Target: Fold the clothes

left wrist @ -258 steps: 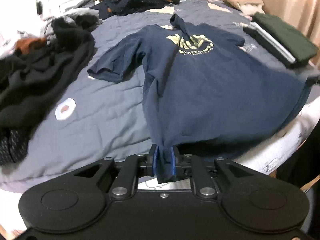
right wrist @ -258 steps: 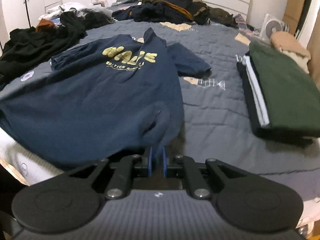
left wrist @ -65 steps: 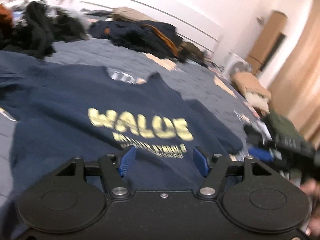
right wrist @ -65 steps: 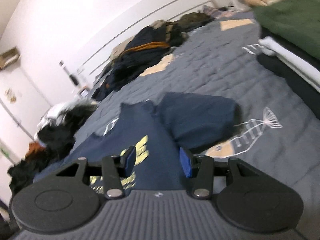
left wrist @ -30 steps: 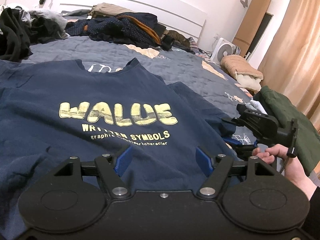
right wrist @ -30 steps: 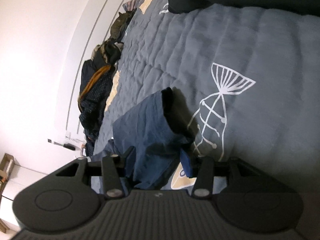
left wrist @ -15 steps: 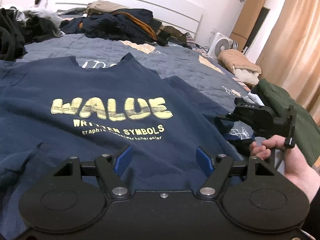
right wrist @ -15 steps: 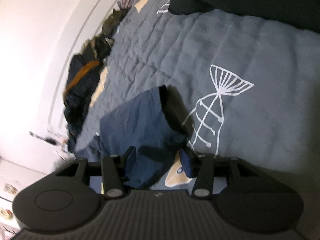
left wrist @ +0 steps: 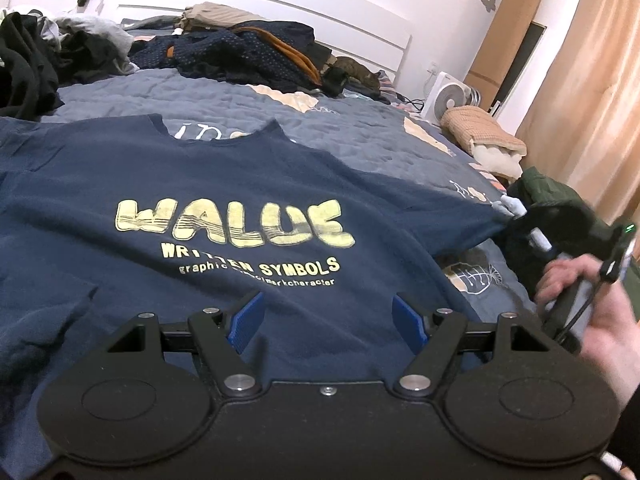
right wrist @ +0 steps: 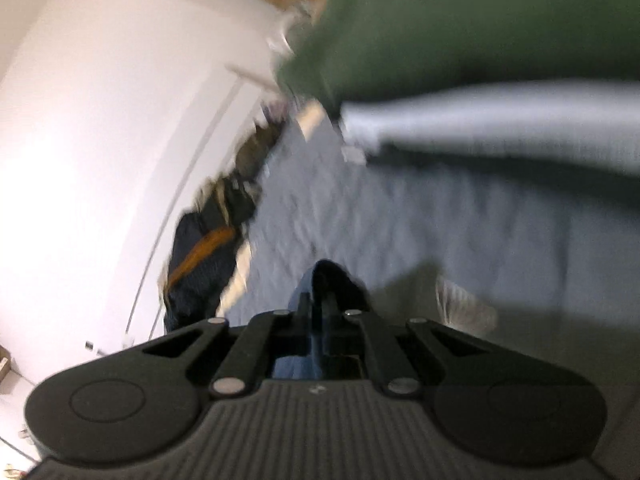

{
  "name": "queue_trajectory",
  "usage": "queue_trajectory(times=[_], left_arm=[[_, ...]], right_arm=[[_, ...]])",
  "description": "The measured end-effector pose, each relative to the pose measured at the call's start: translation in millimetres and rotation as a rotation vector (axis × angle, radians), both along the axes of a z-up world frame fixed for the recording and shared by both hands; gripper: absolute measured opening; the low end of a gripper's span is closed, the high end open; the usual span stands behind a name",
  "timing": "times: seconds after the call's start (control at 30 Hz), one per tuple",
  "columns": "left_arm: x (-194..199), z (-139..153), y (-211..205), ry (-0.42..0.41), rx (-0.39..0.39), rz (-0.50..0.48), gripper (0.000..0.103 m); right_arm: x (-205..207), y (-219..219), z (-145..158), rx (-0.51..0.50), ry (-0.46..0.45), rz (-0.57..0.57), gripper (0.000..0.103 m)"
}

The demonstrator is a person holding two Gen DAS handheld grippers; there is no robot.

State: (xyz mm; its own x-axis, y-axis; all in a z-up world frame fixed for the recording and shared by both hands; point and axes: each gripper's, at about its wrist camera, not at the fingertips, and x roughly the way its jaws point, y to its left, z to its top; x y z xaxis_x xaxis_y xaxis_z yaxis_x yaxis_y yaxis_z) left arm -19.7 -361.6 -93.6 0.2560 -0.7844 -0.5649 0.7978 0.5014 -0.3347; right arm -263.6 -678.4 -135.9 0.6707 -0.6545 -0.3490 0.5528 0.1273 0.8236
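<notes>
The navy T-shirt (left wrist: 224,200) lies spread across the frame's middle on the bed (left wrist: 360,128). Left hand-held gripper (left wrist: 326,318) hangs wide open, empty; right hand-held gripper (right wrist: 318,312) is pinched on its sleeve (right wrist: 332,280).

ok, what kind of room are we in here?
Almost certainly a home bedroom: a bed with a grey-blue quilted cover and white slatted headboard, loose piles of dark clothes on it, and peach curtains beside it.
</notes>
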Motion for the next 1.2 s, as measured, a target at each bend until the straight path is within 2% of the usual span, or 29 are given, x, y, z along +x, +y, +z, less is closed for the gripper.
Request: queue_trajectory(times=[0.1, 0.23, 0.3, 0.37, 0.4, 0.5, 0.53, 0.63, 0.77, 0.97, 1.03, 1.1, 1.13, 1.17, 1.2], left_arm=[[2, 0, 0, 0.006, 0.001, 0.001, 0.07], [5, -1, 1, 0.008, 0.008, -0.002, 0.071], [6, -2, 2, 0.009, 0.013, -0.003, 0.073], [7, -2, 2, 0.011, 0.014, 0.0, 0.073], [8, -2, 1, 0.013, 0.014, 0.003, 0.073], [10, -2, 1, 0.017, 0.016, 0.003, 0.073], [10, -2, 0, 0.017, 0.017, 0.001, 0.073], [10, 0, 0, 0.02, 0.007, 0.004, 0.073], [10, 2, 1, 0.013, -0.004, 0.002, 0.073], [12, 3, 0, 0.025, -0.01, 0.014, 0.073], [12, 5, 1, 0.028, -0.019, 0.014, 0.073], [11, 7, 2, 0.023, -0.026, 0.017, 0.073], [11, 7, 3, 0.022, -0.029, 0.017, 0.073], [12, 8, 3, 0.026, -0.03, 0.017, 0.074], [12, 8, 3, 0.032, -0.032, 0.018, 0.074]], right_arm=[[-6, -9, 4, -0.006, 0.077, -0.01, 0.004], [5, -24, -14, 0.123, 0.341, 0.049, 0.008], [7, -27, -12, 0.127, 0.367, 0.068, 0.008], [9, -25, 5, 0.06, 0.427, 0.058, 0.01], [11, -23, 16, 0.005, 0.462, 0.056, 0.015], [16, -25, 34, -0.112, 0.496, 0.078, 0.044], [17, -27, 37, -0.143, 0.498, 0.09, 0.048], [24, -44, 42, -0.192, 0.492, 0.163, 0.051], [51, -78, 39, -0.172, 0.565, 0.287, 0.051], [91, -98, 17, -0.125, 0.809, 0.363, 0.051], [93, -96, 13, -0.098, 0.827, 0.379, 0.051], [91, -95, 5, -0.046, 0.789, 0.404, 0.051], [90, -93, 3, -0.029, 0.774, 0.409, 0.047], [91, -87, 5, -0.058, 0.777, 0.407, 0.041], [93, -82, 7, -0.086, 0.779, 0.405, 0.026]])
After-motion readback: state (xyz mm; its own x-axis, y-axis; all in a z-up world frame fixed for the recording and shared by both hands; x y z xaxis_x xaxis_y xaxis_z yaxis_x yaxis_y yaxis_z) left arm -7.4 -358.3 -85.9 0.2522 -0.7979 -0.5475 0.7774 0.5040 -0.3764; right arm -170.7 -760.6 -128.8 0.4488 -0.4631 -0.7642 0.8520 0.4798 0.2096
